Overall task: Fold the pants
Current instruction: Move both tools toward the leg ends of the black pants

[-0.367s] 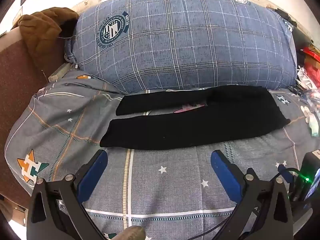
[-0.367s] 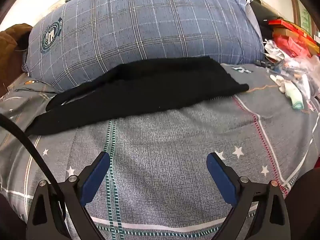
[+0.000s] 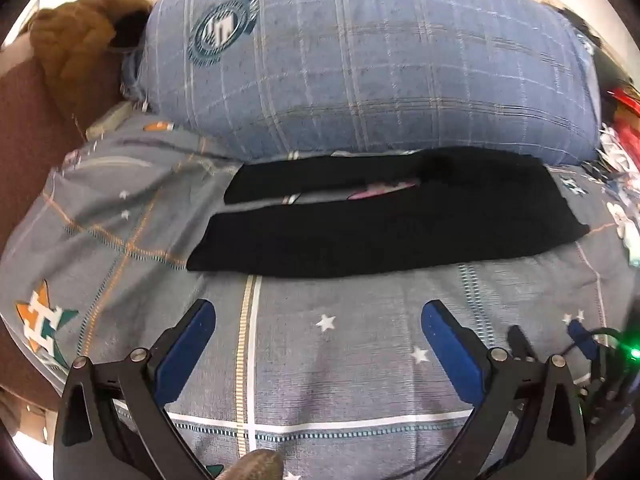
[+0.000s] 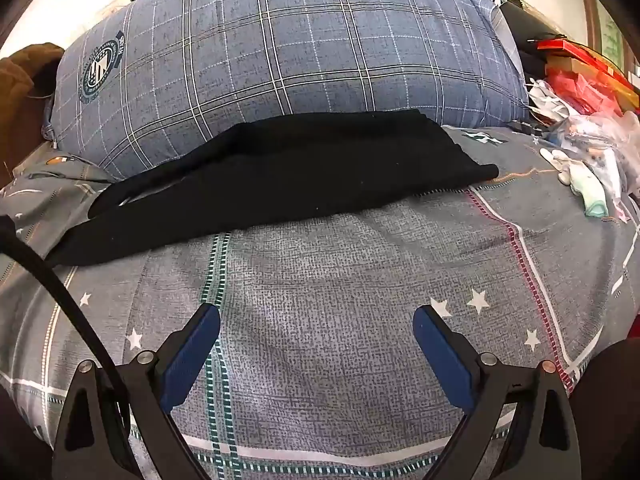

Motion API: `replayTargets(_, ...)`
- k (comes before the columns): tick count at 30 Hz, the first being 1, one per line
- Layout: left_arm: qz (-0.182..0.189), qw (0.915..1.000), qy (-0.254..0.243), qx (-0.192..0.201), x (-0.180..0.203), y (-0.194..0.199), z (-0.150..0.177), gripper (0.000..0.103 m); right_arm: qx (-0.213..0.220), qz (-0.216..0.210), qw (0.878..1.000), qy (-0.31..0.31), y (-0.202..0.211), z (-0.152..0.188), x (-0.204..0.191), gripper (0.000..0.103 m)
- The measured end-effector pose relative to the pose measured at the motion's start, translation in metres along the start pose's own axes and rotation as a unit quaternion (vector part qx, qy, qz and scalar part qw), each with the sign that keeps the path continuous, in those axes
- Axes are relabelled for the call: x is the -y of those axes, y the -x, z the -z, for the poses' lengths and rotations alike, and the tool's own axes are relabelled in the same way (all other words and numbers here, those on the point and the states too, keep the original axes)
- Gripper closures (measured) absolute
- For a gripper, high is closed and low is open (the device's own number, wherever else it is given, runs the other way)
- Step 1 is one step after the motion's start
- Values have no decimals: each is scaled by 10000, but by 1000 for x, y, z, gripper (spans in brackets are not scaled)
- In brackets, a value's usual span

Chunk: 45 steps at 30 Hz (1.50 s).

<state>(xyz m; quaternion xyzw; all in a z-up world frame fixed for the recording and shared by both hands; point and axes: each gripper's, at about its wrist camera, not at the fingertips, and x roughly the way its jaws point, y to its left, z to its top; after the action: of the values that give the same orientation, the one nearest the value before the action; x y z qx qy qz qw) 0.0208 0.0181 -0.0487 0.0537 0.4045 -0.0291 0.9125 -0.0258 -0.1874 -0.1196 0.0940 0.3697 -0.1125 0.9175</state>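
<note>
— Grey star-print bedspread (image 4: pixel 328 264) covers the bed, plaid pillow (image 4: pixel 280 52) at the back?
— Yes; clutter sits at the right edge.
— And the black pants (image 3: pixel 384 220)?
— Flat along the pillow's foot, legs leftward.
— The grippers?
— Left gripper (image 3: pixel 318 316) and right gripper (image 4: pixel 316 320) both spread wide, empty, short of the pants.

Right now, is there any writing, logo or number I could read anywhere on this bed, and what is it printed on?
Round badge on the plaid pillow: ringed lettering at, too small and blurred to read.
Star emblem on the grey bedsheet: orange, white and green block shapes at, perhaps an "H", not certain.
Red boxes beside the bed: no legible print.
Black pants: no label visible.
</note>
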Motion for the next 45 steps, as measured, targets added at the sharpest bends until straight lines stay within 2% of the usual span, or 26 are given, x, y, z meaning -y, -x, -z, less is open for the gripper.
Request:
replayTargets(4, 87, 9989, 403, -209, -23, -28, 10, 0, -10, 60, 9999, 89, -2, 0, 1, 4)
replayTargets(7, -124, 9982, 453, -373, -26, -48, 15, 0, -83, 123, 9997, 193, -7, -2, -1, 4)
replayTargets(12, -113, 9965, 532, -634, -28, -70, 28, 0, -170, 160, 9993, 304, -12, -4, -4, 4)
replayTargets(19, -165, 9941, 558, -912, -26, -85, 37, 0, -157, 161, 9985, 489, -12, -12, -14, 4)
replayTargets(23, 97, 9909, 915, -979, -35, -88, 44, 0, -171, 172, 9979, 604, -14, -15, -19, 4)
replayTargets(29, 195, 9928, 737, -919, -35, -82, 52, 0, -189, 174, 9975, 651, -16, -20, -21, 4)
replayTargets(31, 266, 9923, 594, -1056, -32, -78, 51, 0, -211, 124, 9974, 678, -17, -25, -21, 4)
replayTargets(32, 383, 9912, 646, -1093, -35, -75, 49, 10, -237, 106, 9974, 672, -17, -28, -19, 4)
replayTargets(34, 609, 9904, 722, -1006, -42, -68, 39, 20, -258, 127, 9978, 594, -18, -39, -11, 4)
replayTargets(36, 769, 9894, 846, -894, -54, -63, 27, 20, -359, 3, 9983, 464, -22, -52, 2, 4)
replayTargets(37, 890, 9870, 991, -902, -65, -65, 18, 20, -486, -208, 9983, 261, -27, -60, 13, 4)
replayTargets(39, 1098, 9793, 1381, -992, -88, -76, 3, 20, -671, -577, 9958, -249, -37, -74, 39, 4)
replayTargets(41, 1469, 9664, 1838, -1038, -114, -90, -8, 20, -826, -762, 9911, -712, -49, -84, 62, 6)
replayTargets(43, 1358, 9634, 2018, -1129, -130, -105, -18, 20, -936, -829, 9849, -1195, -61, -92, 85, 11)
replayTargets(45, 1149, 9658, 2071, -1050, -145, -114, -26, 21, -940, -811, 9827, -1374, -68, -99, 97, 13)
